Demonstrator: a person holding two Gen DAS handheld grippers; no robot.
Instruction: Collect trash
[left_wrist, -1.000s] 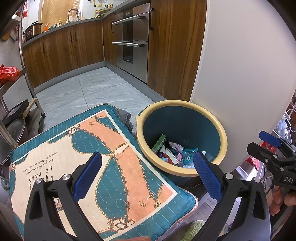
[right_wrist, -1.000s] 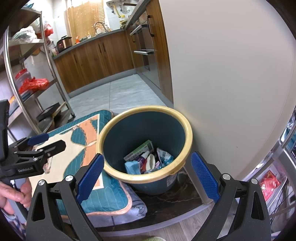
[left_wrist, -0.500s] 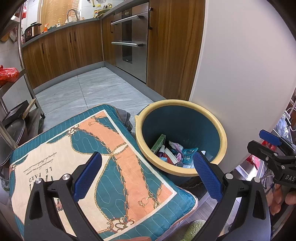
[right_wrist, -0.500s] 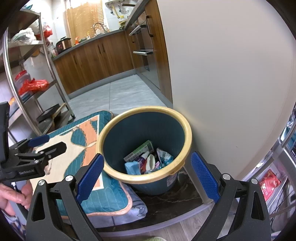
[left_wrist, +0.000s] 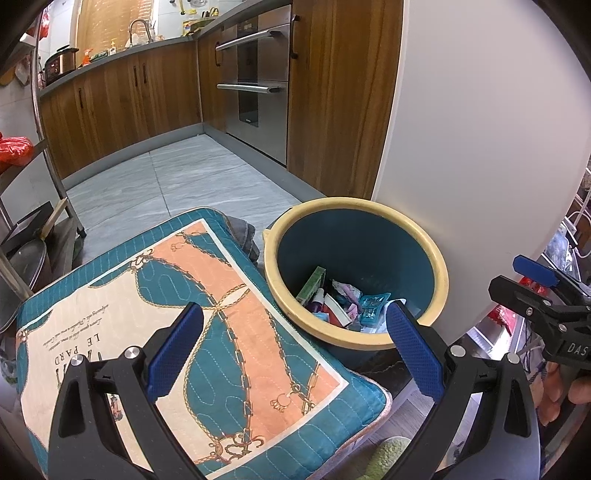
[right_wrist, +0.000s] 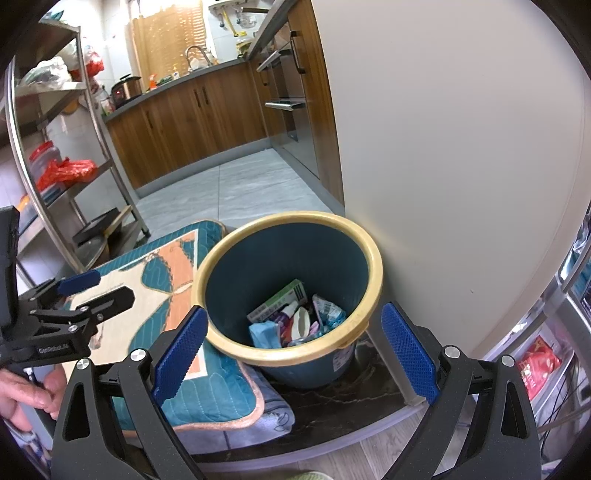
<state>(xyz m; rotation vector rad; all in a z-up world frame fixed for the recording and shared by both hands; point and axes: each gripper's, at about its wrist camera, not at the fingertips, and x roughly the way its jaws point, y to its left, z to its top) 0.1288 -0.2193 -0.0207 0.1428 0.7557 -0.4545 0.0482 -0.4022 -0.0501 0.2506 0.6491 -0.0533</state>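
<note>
A blue trash bin with a yellow rim (left_wrist: 439, 266) (right_wrist: 373, 254) stands against a cream wall. Inside lie several pieces of trash (left_wrist: 340, 299) (right_wrist: 295, 317): a green box, wrappers, a blue packet. My left gripper (left_wrist: 291, 350) is open and empty, above the cushion's edge and the bin's near rim. My right gripper (right_wrist: 295, 347) is open and empty, in front of the bin. Each gripper shows in the other's view, the right one at the right edge (left_wrist: 535, 284), the left one at the left edge (right_wrist: 88, 291).
A teal and orange cushion (left_wrist: 184, 332) (right_wrist: 162, 280) lies left of the bin, on grey cloth. A metal shelf rack (right_wrist: 74, 147) stands at the left. Wooden kitchen cabinets (left_wrist: 147, 92) and an oven (left_wrist: 258, 81) line the far side, grey tile floor (left_wrist: 177, 184) between.
</note>
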